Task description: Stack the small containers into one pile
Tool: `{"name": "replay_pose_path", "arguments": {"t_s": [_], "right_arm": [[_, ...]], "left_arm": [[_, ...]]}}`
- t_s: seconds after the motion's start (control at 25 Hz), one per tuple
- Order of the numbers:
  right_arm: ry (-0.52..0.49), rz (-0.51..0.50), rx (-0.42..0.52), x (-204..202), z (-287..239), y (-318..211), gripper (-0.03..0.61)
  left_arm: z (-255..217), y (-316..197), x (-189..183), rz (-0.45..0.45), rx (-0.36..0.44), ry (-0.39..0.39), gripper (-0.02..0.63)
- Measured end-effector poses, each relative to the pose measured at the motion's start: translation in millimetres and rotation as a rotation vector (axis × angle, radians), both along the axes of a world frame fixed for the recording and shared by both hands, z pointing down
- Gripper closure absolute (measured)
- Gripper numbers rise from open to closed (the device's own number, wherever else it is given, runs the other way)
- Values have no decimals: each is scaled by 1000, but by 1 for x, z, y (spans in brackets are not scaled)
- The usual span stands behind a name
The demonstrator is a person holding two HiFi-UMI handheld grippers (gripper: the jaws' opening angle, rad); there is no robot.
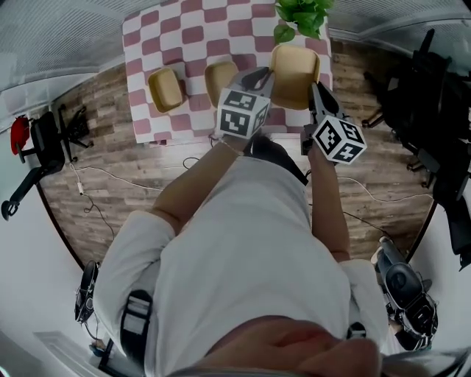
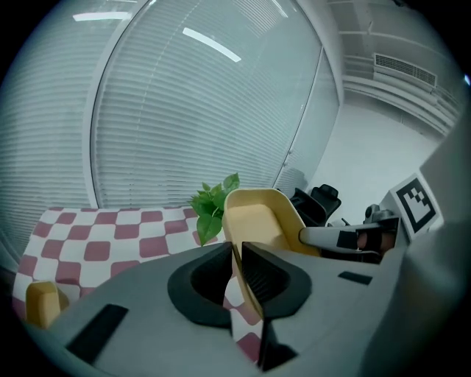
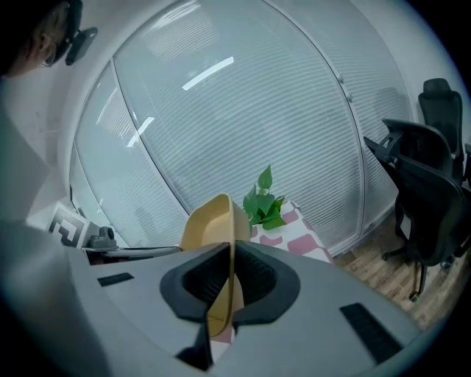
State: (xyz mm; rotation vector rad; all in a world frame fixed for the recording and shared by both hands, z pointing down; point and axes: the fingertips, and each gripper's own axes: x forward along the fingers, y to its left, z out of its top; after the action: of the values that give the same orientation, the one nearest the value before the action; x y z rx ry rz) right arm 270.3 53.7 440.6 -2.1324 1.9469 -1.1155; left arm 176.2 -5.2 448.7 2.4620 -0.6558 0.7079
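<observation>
A yellow container (image 1: 294, 74) hangs above the checkered table (image 1: 154, 33), held by both grippers. My left gripper (image 1: 266, 74) is shut on its left rim, and my right gripper (image 1: 315, 90) is shut on its right rim. In the left gripper view the jaws (image 2: 237, 254) pinch the thin yellow wall (image 2: 257, 217), with the right gripper (image 2: 346, 237) across from it. In the right gripper view the jaws (image 3: 231, 254) clamp the opposite wall (image 3: 212, 221). Two smaller yellow containers (image 1: 166, 88) (image 1: 219, 79) rest on the cloth to the left.
A green potted plant (image 1: 303, 15) stands at the table's far right corner, just behind the held container. Black office chairs (image 1: 434, 110) stand on the wooden floor to the right. Cables (image 1: 96, 177) lie on the floor at the left. Blinds (image 2: 184, 110) cover the window behind the table.
</observation>
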Motion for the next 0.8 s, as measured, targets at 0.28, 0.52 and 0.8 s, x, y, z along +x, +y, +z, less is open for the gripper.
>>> {"name": "replay_pose_path", "arguments": {"t_s": [0.28,0.52,0.8], "right_arm": [[-16,-50,19,-8,-4,-6,532],[-38,-147,30,-41,-7,-24,532],[-69,-316,32,-109,-4,-55,532]], "left_arm": [[-7,-1,-12,-46,11,7,549],[-14,-9,-49,-151,29,1,554],[-15,-24,-123,-328,42,-21,555]]}}
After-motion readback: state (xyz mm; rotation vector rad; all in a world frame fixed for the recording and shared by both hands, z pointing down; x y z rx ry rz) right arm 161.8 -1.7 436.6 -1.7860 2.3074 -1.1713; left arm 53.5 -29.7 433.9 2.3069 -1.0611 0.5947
